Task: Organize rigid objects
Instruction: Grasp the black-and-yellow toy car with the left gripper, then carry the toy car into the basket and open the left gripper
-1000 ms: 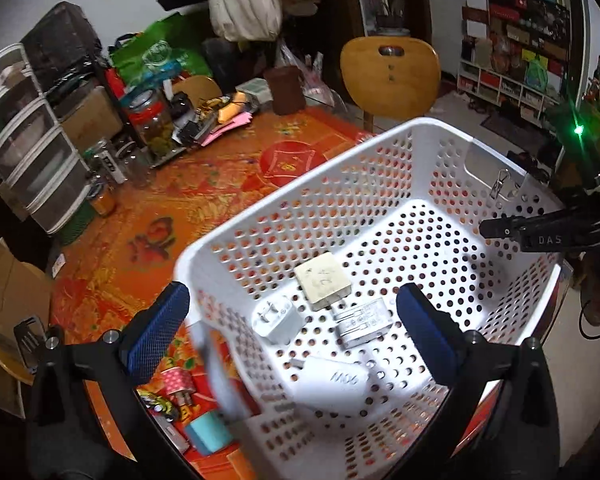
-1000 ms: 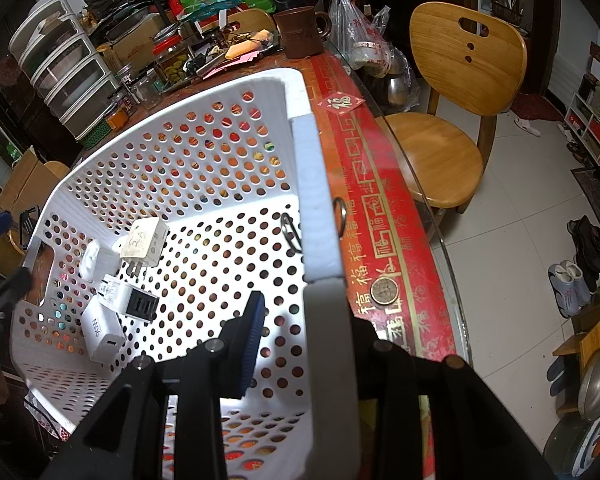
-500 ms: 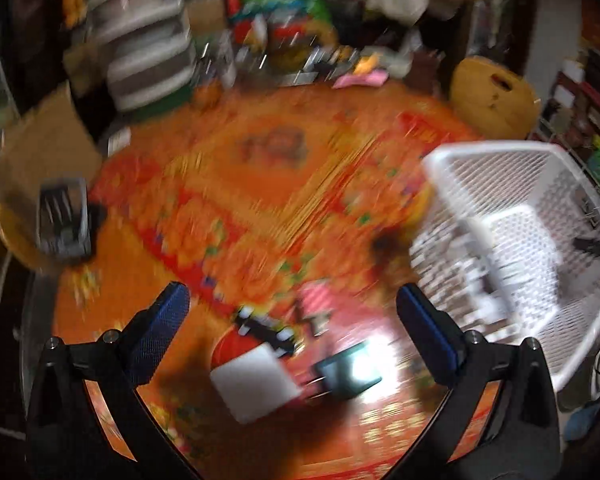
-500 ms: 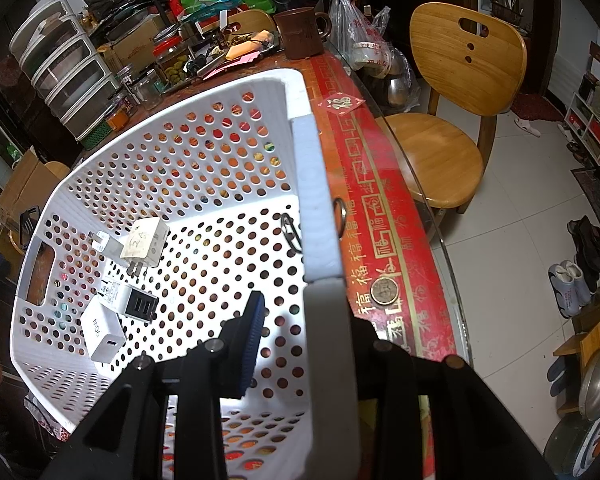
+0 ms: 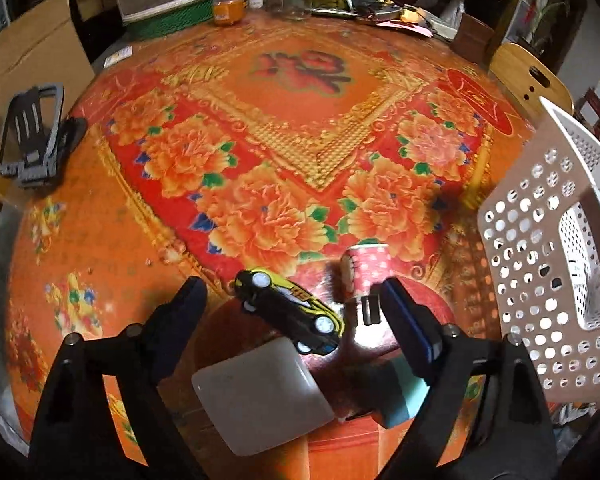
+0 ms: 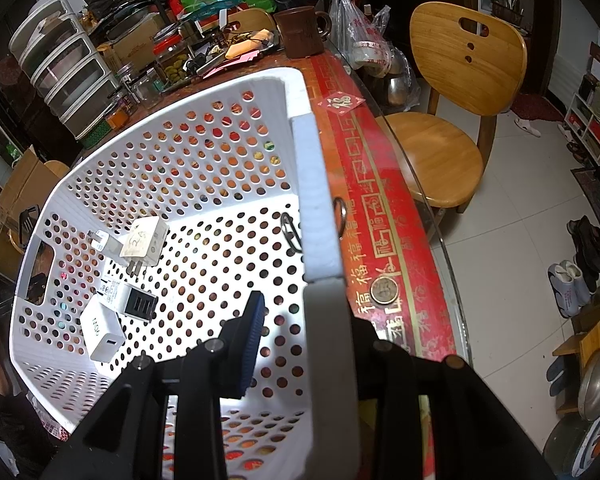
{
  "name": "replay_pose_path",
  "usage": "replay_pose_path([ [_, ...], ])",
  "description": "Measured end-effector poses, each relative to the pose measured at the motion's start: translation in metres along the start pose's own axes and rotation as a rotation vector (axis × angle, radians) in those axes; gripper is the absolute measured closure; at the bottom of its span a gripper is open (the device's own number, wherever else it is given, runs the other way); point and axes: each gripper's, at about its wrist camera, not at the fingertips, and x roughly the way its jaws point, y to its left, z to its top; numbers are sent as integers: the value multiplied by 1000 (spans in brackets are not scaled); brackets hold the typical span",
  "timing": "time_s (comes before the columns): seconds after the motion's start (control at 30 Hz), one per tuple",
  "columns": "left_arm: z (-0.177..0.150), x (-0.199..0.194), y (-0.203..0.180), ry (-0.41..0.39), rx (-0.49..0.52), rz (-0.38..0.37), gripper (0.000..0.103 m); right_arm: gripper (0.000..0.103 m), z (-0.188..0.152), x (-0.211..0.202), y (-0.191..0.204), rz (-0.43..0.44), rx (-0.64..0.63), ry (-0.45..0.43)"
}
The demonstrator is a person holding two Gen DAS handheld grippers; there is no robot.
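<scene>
The left gripper [image 5: 290, 316] hangs spread and empty over a yellow toy car [image 5: 290, 312]; a white block [image 5: 260, 394] lies at its six o'clock, a pink charger [image 5: 364, 272] at one. The right gripper [image 6: 300, 320] pinches the white basket [image 6: 314, 200] wall. Three, perhaps four, chargers [image 6: 140, 244] are already inside; the table [image 5: 80, 240] items remain.

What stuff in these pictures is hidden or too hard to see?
- Teal object, left wrist view: the tongs' right finger covers most of it, so I cannot name it.
- Toy car, left wrist view: lying on its side; its far side is hidden.
- White basket, left wrist view: cut off by the right edge.
- Right tongs, right wrist view: the outer finger is hidden behind the basket wall.
- Chargers, right wrist view: label writing too small.
</scene>
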Motion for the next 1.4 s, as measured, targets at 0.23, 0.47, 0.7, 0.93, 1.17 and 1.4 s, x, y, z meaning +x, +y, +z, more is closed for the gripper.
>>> replay_pose_path([
  [0.23,-5,-6,11,-3,-48,6,44,70,0,1,0,-2,0,0],
  [0.47,-8,11,7,52,-40,0,44,70,0,1,0,-2,-2,0],
  [0.7,-7,19,-2,53,-21,13,52,70,0,1,0,0,-2,1],
  [0.93,-2,10,-3,23,-16,13,81,70,0,1,0,0,-2,1],
  [1.17,0,-1,-2,-23,-7,9,81,70,0,1,0,-1,-1,0],
  [1.4,7,-51,-6,-136,10,-28,81,70,0,1,0,-1,-1,1],
])
